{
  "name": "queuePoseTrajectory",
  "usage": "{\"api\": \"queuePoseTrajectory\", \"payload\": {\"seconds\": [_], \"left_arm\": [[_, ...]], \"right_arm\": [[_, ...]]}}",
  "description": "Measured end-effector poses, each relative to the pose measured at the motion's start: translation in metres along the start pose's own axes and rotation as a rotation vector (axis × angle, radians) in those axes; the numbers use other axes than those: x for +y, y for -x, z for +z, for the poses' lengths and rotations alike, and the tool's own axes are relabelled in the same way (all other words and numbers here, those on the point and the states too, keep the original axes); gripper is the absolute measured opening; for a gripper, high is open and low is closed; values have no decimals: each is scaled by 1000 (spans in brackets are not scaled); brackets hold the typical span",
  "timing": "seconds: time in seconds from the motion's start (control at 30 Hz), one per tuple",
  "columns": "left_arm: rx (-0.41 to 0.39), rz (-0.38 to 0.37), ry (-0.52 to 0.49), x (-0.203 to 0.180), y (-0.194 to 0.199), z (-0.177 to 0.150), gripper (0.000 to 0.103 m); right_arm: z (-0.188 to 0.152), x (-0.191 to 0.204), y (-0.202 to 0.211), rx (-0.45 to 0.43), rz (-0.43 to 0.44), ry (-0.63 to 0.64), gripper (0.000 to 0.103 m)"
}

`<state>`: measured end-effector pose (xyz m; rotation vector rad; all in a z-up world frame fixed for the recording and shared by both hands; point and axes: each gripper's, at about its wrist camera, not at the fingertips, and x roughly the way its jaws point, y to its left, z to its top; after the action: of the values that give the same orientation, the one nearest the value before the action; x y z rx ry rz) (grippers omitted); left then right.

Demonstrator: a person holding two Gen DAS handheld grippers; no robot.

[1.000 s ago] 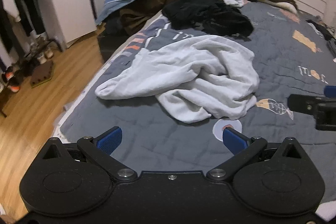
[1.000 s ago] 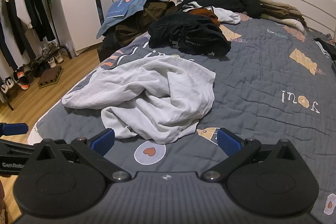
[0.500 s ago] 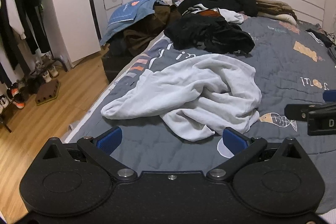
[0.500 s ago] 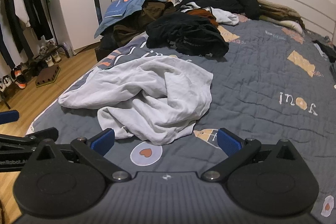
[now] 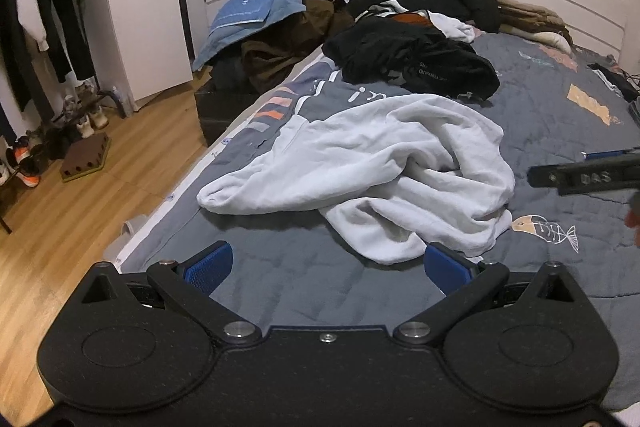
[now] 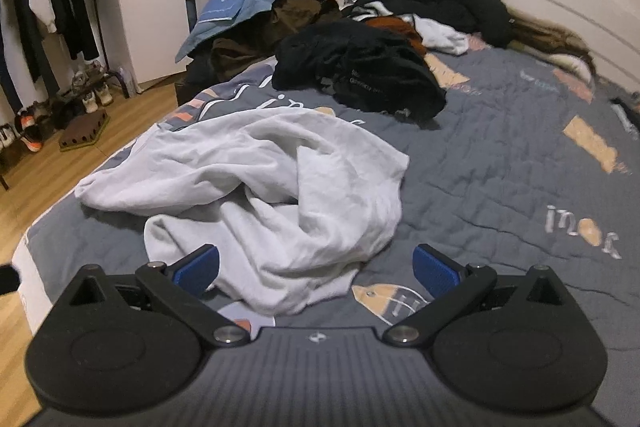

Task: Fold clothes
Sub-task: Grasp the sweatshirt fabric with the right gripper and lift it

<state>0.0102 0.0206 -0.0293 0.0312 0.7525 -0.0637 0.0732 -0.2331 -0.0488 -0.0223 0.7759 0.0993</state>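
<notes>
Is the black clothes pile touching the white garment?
Apart. The right wrist view shows a strip of grey bedspread between the black clothes pile and the white garment.

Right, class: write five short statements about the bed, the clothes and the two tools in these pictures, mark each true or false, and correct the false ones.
1. The white garment lies crumpled on the grey quilt. True.
2. The left tool is shut on the white garment. False: its pads are wide apart and hold nothing.
3. A black clothes pile sits farther up the bed than the white garment. True.
4. The right tool is open, with the garment's near edge lying between its pads. True.
5. The white garment is neatly folded into a square. False: it is bunched and wrinkled, one sleeve trailing toward the bed's edge.
</notes>
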Motion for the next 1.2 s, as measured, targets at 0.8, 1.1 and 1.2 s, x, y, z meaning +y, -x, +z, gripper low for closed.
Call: {"api": "queuePoseTrajectory", "payload": {"seconds": [0.8,1.1,1.2], "left_arm": [[65,-17,54,20,-42,-12,103],[45,-19,62,20,-26,-10,103],[22,-29,56,15,-15,-5,103]], "right_arm": [[9,-23,-162,150,42,-51,37],[15,-51,-117,41,99,-214,4],[23,-60,-86,-13,113,-232,4]]}}
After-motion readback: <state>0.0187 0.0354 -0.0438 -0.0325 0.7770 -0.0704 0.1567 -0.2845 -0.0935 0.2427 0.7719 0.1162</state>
